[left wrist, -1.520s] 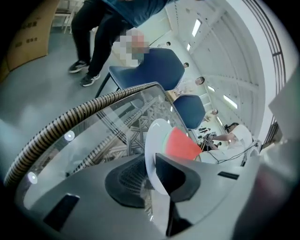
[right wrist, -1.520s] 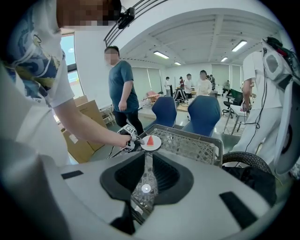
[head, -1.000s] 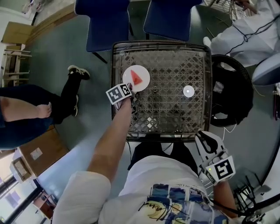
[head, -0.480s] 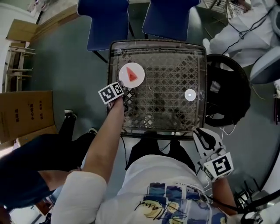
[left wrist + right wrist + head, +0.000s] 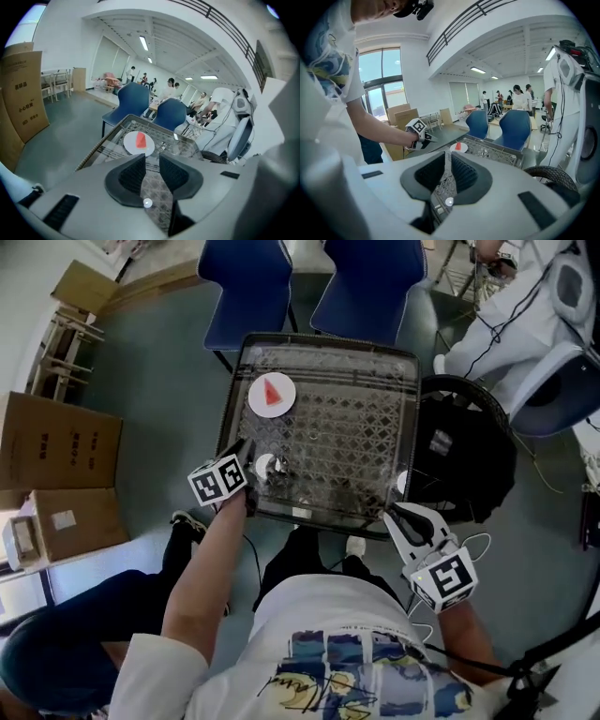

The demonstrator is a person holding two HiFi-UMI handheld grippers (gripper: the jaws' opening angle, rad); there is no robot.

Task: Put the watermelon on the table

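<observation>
A red watermelon wedge point(image 5: 272, 391) lies on a small white plate point(image 5: 258, 405) at the far left of the glass-topped lattice table point(image 5: 323, 339). My left gripper point(image 5: 244, 454) hovers over the table's near left corner, well short of the plate, jaws a little apart with nothing between them. Its own view shows the gripper point(image 5: 152, 161) facing the wedge point(image 5: 140, 140) on the plate point(image 5: 130, 146). My right gripper point(image 5: 397, 518) hangs by the near right corner, off the table. In its view the right gripper point(image 5: 447, 161) has its jaws together, with the wedge point(image 5: 458, 146) and left gripper point(image 5: 431, 138) far ahead.
Two blue chairs point(image 5: 246, 277) point(image 5: 366, 277) stand behind the table. A black round wicker seat point(image 5: 466, 448) sits close on the right. Cardboard boxes point(image 5: 58, 442) stand at the left. A bystander's dark trouser leg point(image 5: 56, 652) and shoe point(image 5: 187, 521) are near my left side.
My left gripper has drawn back from beside the plate to the table's near left corner; the plate and wedge stay put. The bystander at left has moved nearer.
</observation>
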